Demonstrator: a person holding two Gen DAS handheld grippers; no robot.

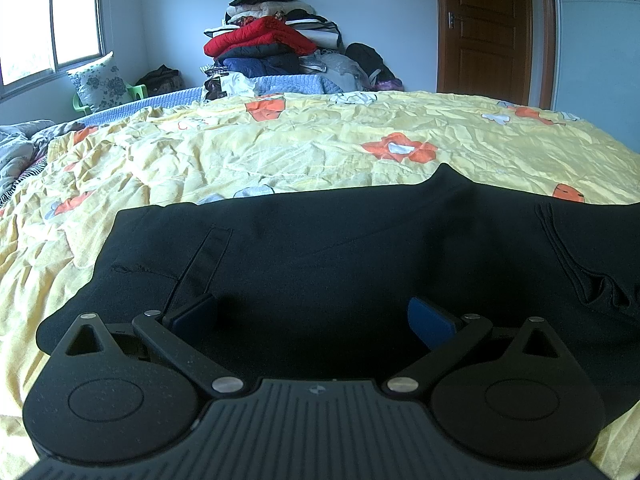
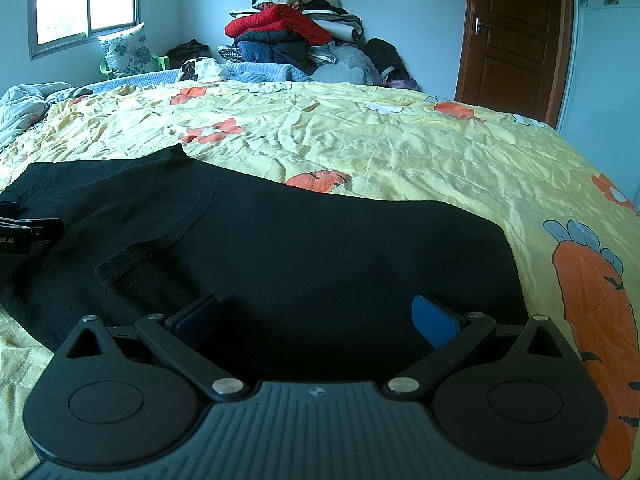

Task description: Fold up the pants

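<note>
A bed [image 1: 280, 152] covered with a wrinkled yellow quilt printed with orange flowers is filling the room, with a heap of folded clothes and bedding [image 1: 268, 36] piled against the far wall, a window [image 1: 52, 20] on the left and a brown wooden door [image 1: 488, 28] on the right.

The left gripper [image 1: 312, 320] is hanging low over the near edge of the bed, pointing forward across it, its blue-padded fingers [image 1: 430, 320] spread wide with nothing between them. The right gripper [image 2: 314, 320] is sitting in the same low, level pose, its fingers likewise spread wide and gripping nothing.

The black pants [image 1: 340, 256] are lying flat on the quilt just ahead of both grippers, stretching sideways across the near part of the bed. In the left wrist view a slanted pocket opening is showing near the left finger. In the right wrist view a stitched curved seam is running across the cloth, and a folded edge is lying near the left finger.
</note>
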